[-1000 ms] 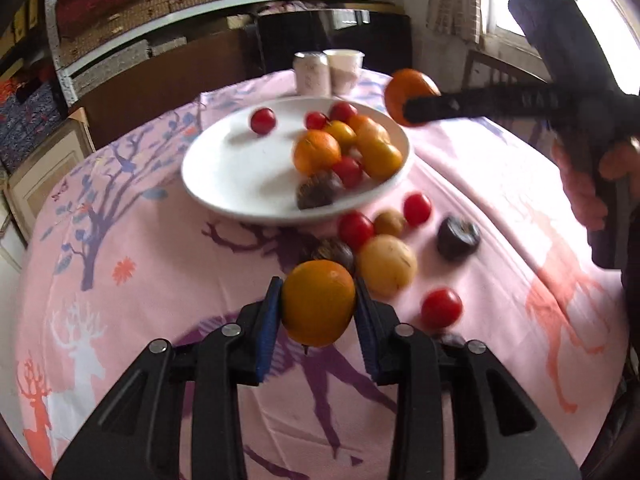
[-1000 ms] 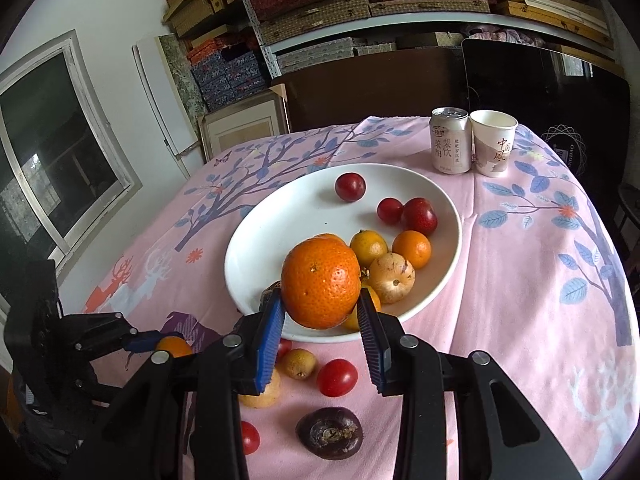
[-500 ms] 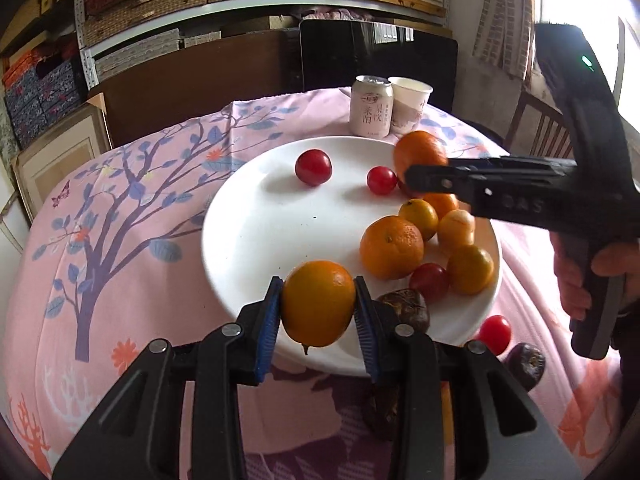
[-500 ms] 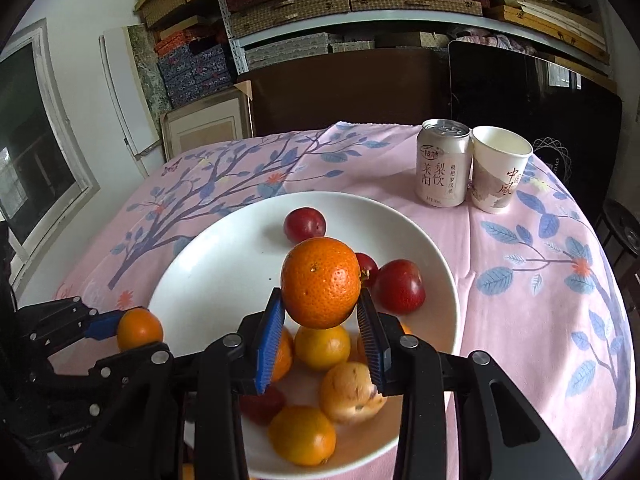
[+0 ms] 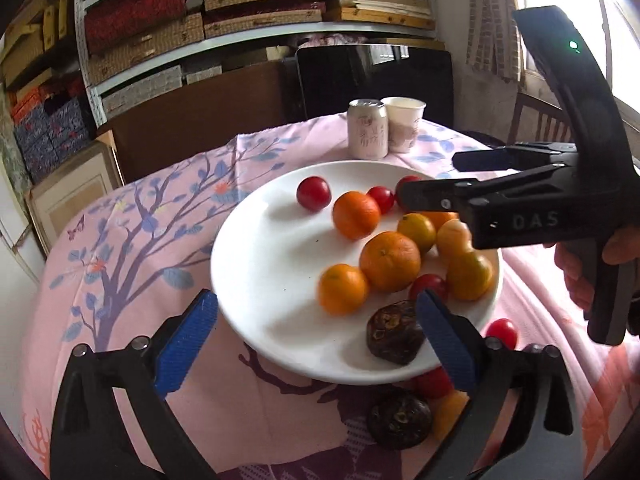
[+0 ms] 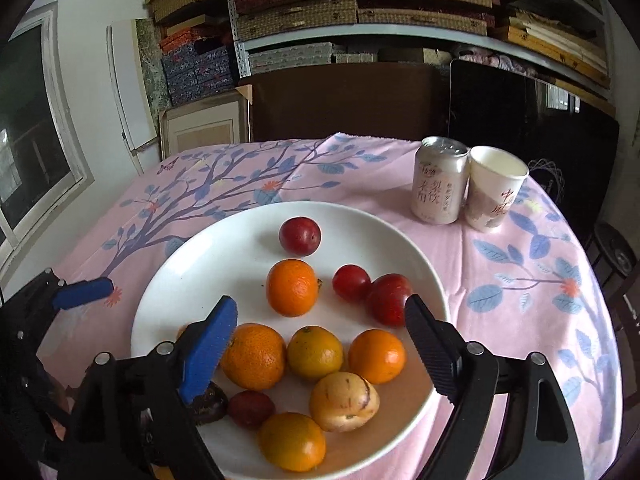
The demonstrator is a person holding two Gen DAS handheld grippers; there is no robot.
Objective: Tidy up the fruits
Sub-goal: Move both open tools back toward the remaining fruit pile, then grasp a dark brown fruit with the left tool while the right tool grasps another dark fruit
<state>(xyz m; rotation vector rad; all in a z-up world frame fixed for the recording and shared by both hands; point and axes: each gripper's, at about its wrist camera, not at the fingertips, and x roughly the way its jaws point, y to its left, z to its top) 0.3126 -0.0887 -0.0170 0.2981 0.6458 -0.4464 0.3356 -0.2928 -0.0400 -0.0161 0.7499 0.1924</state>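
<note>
A white plate (image 5: 256,280) (image 6: 192,264) on the pink tablecloth holds several oranges, red plums, a yellow fruit and a dark passion fruit (image 5: 394,338). My left gripper (image 5: 316,332) hangs over the plate's near rim, its jaws opening and empty. A small orange (image 5: 343,289) lies loose on the plate just ahead of it. My right gripper (image 6: 320,320) (image 5: 430,178) is over the plate too, jaws opening, nothing pressed between them. Another orange (image 6: 292,287) (image 5: 356,215) rests free beyond its pads. One blue pad (image 6: 82,292) of the left gripper shows at the left.
A drink can (image 6: 440,180) and a paper cup (image 6: 494,192) stand behind the plate. Another passion fruit (image 5: 400,420), a red tomato (image 5: 502,330) and other fruit lie on the cloth near the plate's front. Shelves and a dark chair stand beyond the table.
Both grippers carried their oranges in over the plate, then opened wide. Each orange has left its pads and now sits on the plate.
</note>
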